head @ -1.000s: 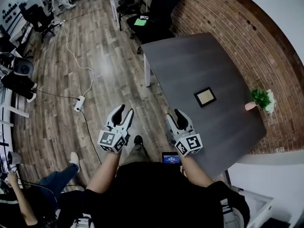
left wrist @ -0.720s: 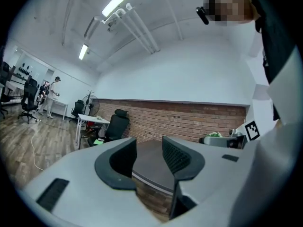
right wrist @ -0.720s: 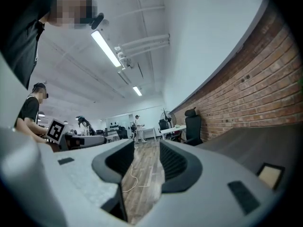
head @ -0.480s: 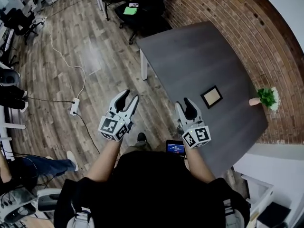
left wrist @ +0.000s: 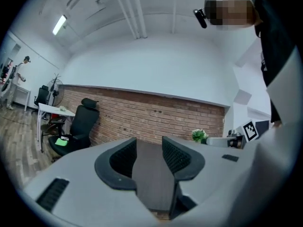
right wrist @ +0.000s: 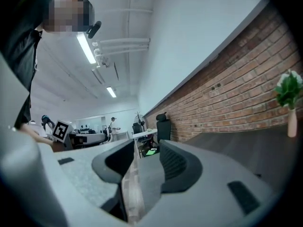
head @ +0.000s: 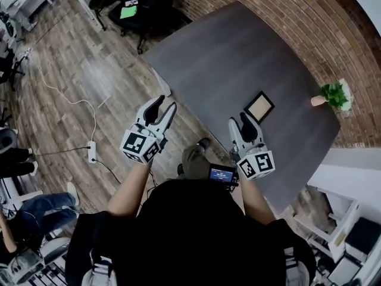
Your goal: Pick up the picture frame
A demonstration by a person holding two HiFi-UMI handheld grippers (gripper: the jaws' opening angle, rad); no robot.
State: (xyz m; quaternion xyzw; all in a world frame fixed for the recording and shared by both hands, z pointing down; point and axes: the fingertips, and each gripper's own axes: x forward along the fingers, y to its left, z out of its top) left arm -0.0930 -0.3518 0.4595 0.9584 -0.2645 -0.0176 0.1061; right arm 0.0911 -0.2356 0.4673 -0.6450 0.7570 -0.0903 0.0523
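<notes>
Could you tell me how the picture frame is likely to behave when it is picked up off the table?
The picture frame lies flat on the dark table, so it will probably slide rather than lift unless an edge is caught. It looks thin and stiff, likely light. Whether its pale centre is glazed I cannot tell; treat it as fragile.

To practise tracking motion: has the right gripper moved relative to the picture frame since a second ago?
Yes. The right gripper has come nearer the picture frame and now reaches over the near edge of the table.
</notes>
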